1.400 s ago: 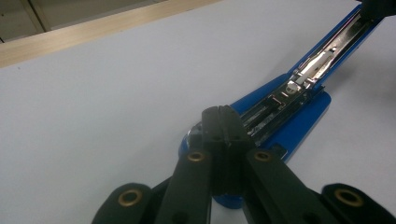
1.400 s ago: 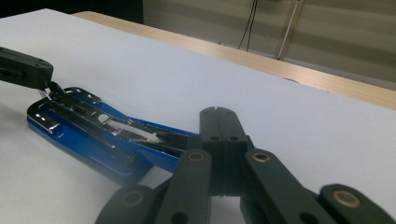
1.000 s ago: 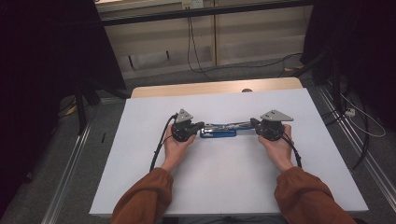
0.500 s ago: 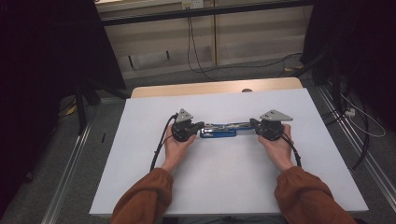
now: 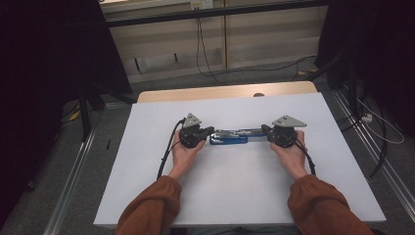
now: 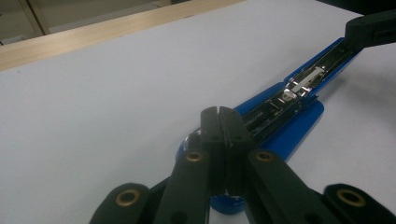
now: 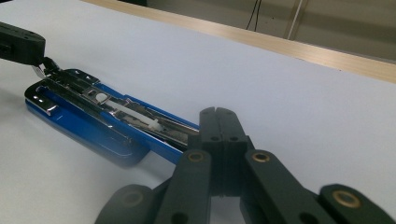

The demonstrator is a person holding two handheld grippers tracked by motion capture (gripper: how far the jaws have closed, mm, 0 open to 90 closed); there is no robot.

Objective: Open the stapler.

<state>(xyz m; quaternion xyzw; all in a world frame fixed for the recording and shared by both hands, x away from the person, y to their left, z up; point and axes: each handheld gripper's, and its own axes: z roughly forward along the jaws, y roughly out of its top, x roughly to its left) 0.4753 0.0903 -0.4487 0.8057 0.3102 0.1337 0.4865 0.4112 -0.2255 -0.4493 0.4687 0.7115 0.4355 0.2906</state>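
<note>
A blue stapler (image 5: 228, 140) lies swung open on the white table (image 5: 235, 191), its metal staple track facing up. My left gripper (image 5: 210, 131) is at its left end and my right gripper (image 5: 265, 129) at its right end, the two pointing at each other. In the left gripper view my jaws (image 6: 219, 112) are pressed together over the stapler (image 6: 289, 93); the far gripper (image 6: 371, 28) holds its raised blue arm. In the right gripper view my jaws (image 7: 219, 114) are shut where the stapler (image 7: 93, 116) ends; the far gripper (image 7: 21, 44) nips a silver tab.
The table's wooden far edge (image 5: 225, 91) runs across behind the stapler. Beyond it, cables (image 5: 200, 44) hang in front of pale panels. Metal floor rails (image 5: 73, 166) run along both sides. A person's forearms in rust-orange sleeves (image 5: 151, 210) come in from the bottom.
</note>
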